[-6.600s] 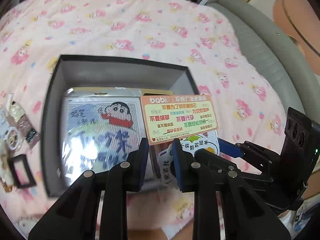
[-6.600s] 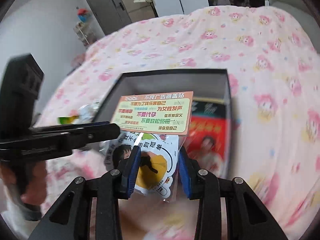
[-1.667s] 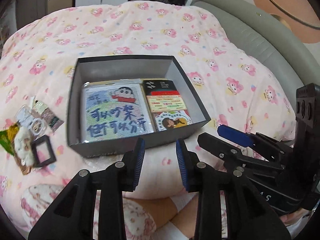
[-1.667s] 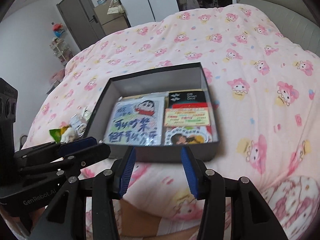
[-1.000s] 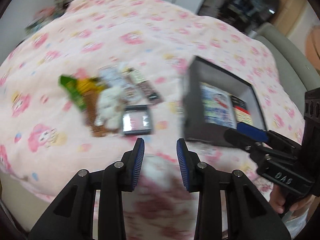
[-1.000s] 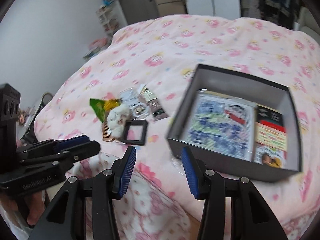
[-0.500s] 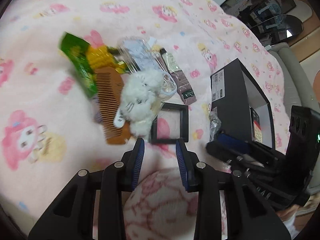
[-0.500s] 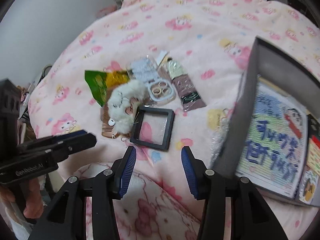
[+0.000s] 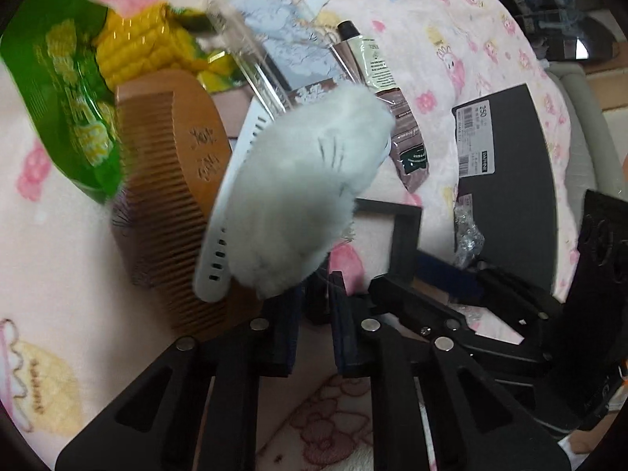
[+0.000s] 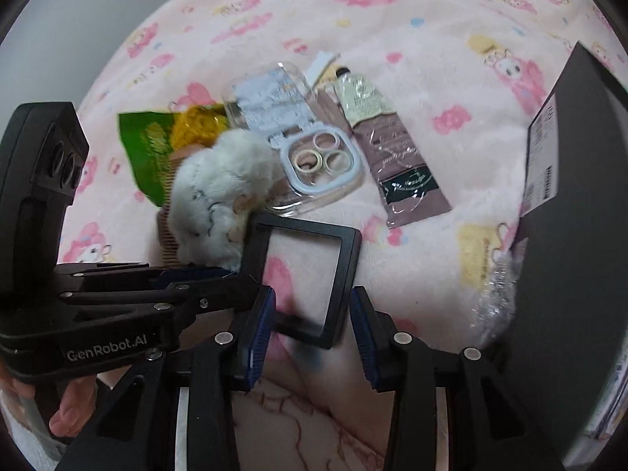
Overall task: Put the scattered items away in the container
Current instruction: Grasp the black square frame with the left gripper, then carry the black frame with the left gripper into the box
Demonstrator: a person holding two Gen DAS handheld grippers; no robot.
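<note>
Left gripper (image 9: 312,314): low over the bed, its jaws drawn close with only a narrow gap. The plush (image 9: 302,192) sits right at its tips. Whether the tips pinch the plush's lower edge I cannot tell, since the fur hides the contact.
Right gripper (image 10: 310,329): jaws spread wide, holding nothing, one finger on each side of the near end of the frame (image 10: 302,278).
Plush: white and fluffy, blurred in the left view, lying over the comb (image 9: 168,180) and touching the frame's left edge.
Frame: black, square, flat on the bed (image 10: 424,90), just in front of the ring case (image 10: 314,157).
Ring case: clear, lid swung open, three rings inside, between the plush and the tube (image 10: 388,149).
Tube: brown and cream, wrapped in film, lying flat, right of the case.
Snack bag (image 9: 66,90): green and yellow, at the far left of the pile, partly under the comb.
Strap (image 9: 231,196): white with holes, lying across the comb beside the plush.
Box (image 10: 569,204): dark, at the right edge, apart from the pile, a barcode label on its near wall.
</note>
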